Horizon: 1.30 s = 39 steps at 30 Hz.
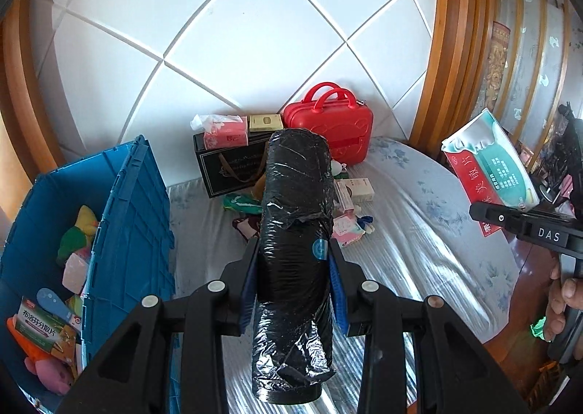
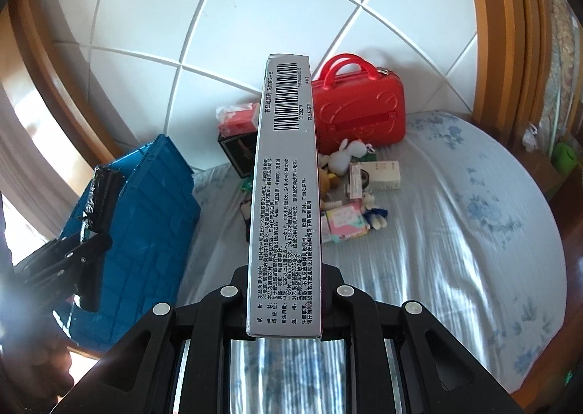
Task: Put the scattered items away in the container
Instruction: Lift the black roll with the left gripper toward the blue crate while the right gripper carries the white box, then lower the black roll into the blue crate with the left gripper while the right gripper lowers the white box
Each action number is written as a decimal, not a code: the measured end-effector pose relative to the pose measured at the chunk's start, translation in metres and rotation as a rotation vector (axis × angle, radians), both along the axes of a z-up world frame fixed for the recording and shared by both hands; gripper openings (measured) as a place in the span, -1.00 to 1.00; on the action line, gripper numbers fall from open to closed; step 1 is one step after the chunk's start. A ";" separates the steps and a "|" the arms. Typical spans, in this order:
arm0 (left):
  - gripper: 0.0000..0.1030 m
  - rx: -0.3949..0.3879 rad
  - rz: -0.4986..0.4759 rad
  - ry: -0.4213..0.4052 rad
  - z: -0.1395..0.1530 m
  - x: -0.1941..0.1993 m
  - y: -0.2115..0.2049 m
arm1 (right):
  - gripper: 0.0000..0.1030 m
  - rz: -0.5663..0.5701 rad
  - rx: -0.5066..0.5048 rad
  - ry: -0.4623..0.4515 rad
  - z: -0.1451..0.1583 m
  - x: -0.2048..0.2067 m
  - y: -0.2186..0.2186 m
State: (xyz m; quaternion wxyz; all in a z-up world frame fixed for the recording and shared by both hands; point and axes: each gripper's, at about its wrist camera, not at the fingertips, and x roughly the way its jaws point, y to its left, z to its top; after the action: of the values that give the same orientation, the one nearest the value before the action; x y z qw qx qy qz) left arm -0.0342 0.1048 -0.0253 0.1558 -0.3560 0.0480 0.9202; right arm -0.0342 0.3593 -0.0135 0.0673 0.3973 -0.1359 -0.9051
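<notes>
Left hand-held gripper (image 1: 294,268) is clamped on a black roll (image 1: 297,232), its blue pads (image 1: 337,290) pressing the roll's wrapped sides; the roll runs lengthwise along the fingers and sticks out past them at both ends. Right hand-held gripper (image 2: 286,290) is closed tight on a flat box (image 2: 284,195), gripping it near one short end so that the printed edge with the barcode faces the camera and the box stands out along the fingers. From the left wrist view the same box (image 1: 490,166) shows its red and teal face, held at the right, with a hand (image 1: 563,308) on the gripper's handle below it.

Both held things hang above the bed (image 1: 419,232), which has a pale flowered cover. A blue crate (image 1: 135,232) stands open at the bed's left edge; inside it lie a plush toy (image 1: 78,232), a medicine box (image 1: 43,323) and other soft things.

More items are scattered near the bed's far edge, against the white tiled wall (image 1: 218,31): a red case (image 1: 335,130) with two handles, a black bag (image 1: 233,166) carrying a tissue pack (image 1: 222,130), a white box (image 2: 379,175), a white rabbit toy (image 2: 344,155) and a pink packet (image 2: 344,224). Wooden frames (image 1: 448,50) rise at the bed's right side.
</notes>
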 end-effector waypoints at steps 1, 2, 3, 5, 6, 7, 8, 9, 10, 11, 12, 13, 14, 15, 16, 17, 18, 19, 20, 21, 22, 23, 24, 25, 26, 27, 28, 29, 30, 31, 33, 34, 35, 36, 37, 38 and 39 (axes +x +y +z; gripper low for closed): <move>-0.35 0.005 0.001 0.006 0.003 0.000 -0.004 | -0.64 0.004 0.001 0.003 0.002 -0.002 -0.004; -0.35 0.009 0.002 0.011 0.005 0.000 -0.008 | -0.64 0.006 0.003 0.006 0.005 -0.003 -0.008; -0.35 0.013 0.004 0.016 0.007 -0.001 -0.011 | -0.64 0.009 0.005 0.010 0.008 -0.004 -0.012; -0.35 0.022 0.008 0.024 0.011 -0.002 -0.019 | -0.64 0.018 0.012 0.018 0.014 -0.007 -0.021; -0.35 0.026 0.010 0.027 0.013 -0.003 -0.023 | -0.64 0.021 0.013 0.021 0.017 -0.009 -0.025; -0.35 0.029 0.011 0.031 0.014 -0.004 -0.027 | -0.64 0.024 0.016 0.026 0.020 -0.010 -0.029; -0.35 0.032 0.011 0.035 0.016 -0.004 -0.031 | -0.64 0.025 0.018 0.030 0.022 -0.011 -0.032; -0.35 0.034 0.011 0.037 0.017 -0.005 -0.035 | -0.64 0.028 0.019 0.034 0.025 -0.012 -0.036; -0.35 0.036 0.011 0.039 0.018 -0.006 -0.038 | -0.64 0.029 0.020 0.037 0.028 -0.013 -0.040; -0.35 0.038 0.011 0.042 0.019 -0.006 -0.042 | -0.64 0.031 0.021 0.040 0.029 -0.014 -0.043; -0.35 0.040 0.011 0.046 0.020 -0.006 -0.046 | -0.64 0.033 0.024 0.041 0.030 -0.015 -0.048; -0.35 0.042 0.012 0.048 0.022 -0.007 -0.049 | -0.64 0.034 0.025 0.043 0.032 -0.016 -0.051; -0.35 0.045 0.012 0.052 0.023 -0.007 -0.053 | -0.64 0.035 0.027 0.045 0.033 -0.017 -0.056; -0.35 0.047 0.012 0.056 0.025 -0.007 -0.057 | -0.64 0.036 0.029 0.047 0.034 -0.017 -0.059; -0.35 0.049 0.012 0.060 0.026 -0.007 -0.061 | -0.64 0.037 0.032 0.049 0.035 -0.018 -0.063; -0.35 0.051 0.013 0.064 0.027 -0.007 -0.065 | -0.64 0.039 0.033 0.052 0.036 -0.018 -0.066; -0.35 0.053 0.013 0.067 0.028 -0.007 -0.069 | -0.64 0.040 0.033 0.055 0.038 -0.017 -0.070; -0.35 0.055 0.014 0.071 0.029 -0.008 -0.073 | -0.64 0.041 0.034 0.059 0.039 -0.018 -0.075; -0.35 0.057 0.015 0.075 0.029 -0.008 -0.077 | -0.64 0.043 0.035 0.062 0.040 -0.018 -0.078; -0.35 0.059 0.015 0.077 0.030 -0.008 -0.081 | -0.64 0.044 0.036 0.065 0.041 -0.018 -0.082; -0.35 0.061 0.016 0.078 0.030 -0.008 -0.085 | -0.64 0.045 0.036 0.068 0.043 -0.018 -0.087; -0.35 0.063 0.018 0.079 0.031 -0.008 -0.089 | -0.64 0.046 0.036 0.071 0.044 -0.017 -0.091; -0.35 0.064 0.020 0.079 0.031 -0.008 -0.093 | -0.64 0.047 0.036 0.073 0.045 -0.017 -0.095; -0.35 0.066 0.022 0.080 0.031 -0.009 -0.097 | -0.64 0.049 0.036 0.075 0.045 -0.016 -0.098; -0.35 0.067 0.024 0.081 0.031 -0.008 -0.101 | -0.64 0.050 0.037 0.076 0.045 -0.016 -0.102; -0.35 0.069 0.027 0.083 0.031 -0.008 -0.105 | -0.64 0.051 0.038 0.076 0.045 -0.015 -0.105; -0.35 0.070 0.029 0.085 0.032 -0.007 -0.110 | -0.64 0.051 0.037 0.075 0.044 -0.015 -0.109; -0.35 0.070 0.031 0.086 0.032 -0.007 -0.113 | -0.64 0.052 0.036 0.074 0.044 -0.015 -0.112; -0.35 0.071 0.034 0.088 0.032 -0.006 -0.117 | -0.64 0.054 0.035 0.074 0.044 -0.014 -0.116; -0.35 0.070 0.036 0.091 0.033 -0.006 -0.121 | -0.64 0.055 0.035 0.074 0.044 -0.014 -0.119; -0.35 0.071 0.042 0.094 0.033 -0.005 -0.129 | -0.64 0.059 0.034 0.075 0.044 -0.014 -0.126; -0.35 0.072 0.045 0.095 0.034 -0.005 -0.133 | -0.64 0.061 0.033 0.075 0.043 -0.013 -0.130; -0.35 0.073 0.048 0.096 0.034 -0.004 -0.137 | -0.64 0.063 0.032 0.075 0.043 -0.013 -0.133; -0.35 0.073 0.052 0.098 0.034 -0.004 -0.141 | -0.64 0.065 0.032 0.076 0.043 -0.013 -0.136; -0.35 0.074 0.056 0.098 0.034 -0.004 -0.145 | -0.64 0.067 0.031 0.076 0.043 -0.013 -0.140; -0.35 0.076 0.061 0.098 0.033 -0.004 -0.149 | -0.64 0.068 0.030 0.075 0.043 -0.013 -0.143; -0.35 0.077 0.065 0.099 0.033 -0.003 -0.154 | -0.64 0.070 0.029 0.075 0.043 -0.013 -0.147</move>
State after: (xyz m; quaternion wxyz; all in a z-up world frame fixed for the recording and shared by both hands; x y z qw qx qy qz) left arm -0.0374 -0.0487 0.0077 0.1370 -0.3053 0.0087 0.9423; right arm -0.0469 0.2123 0.0296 0.0983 0.3688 -0.1061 -0.9182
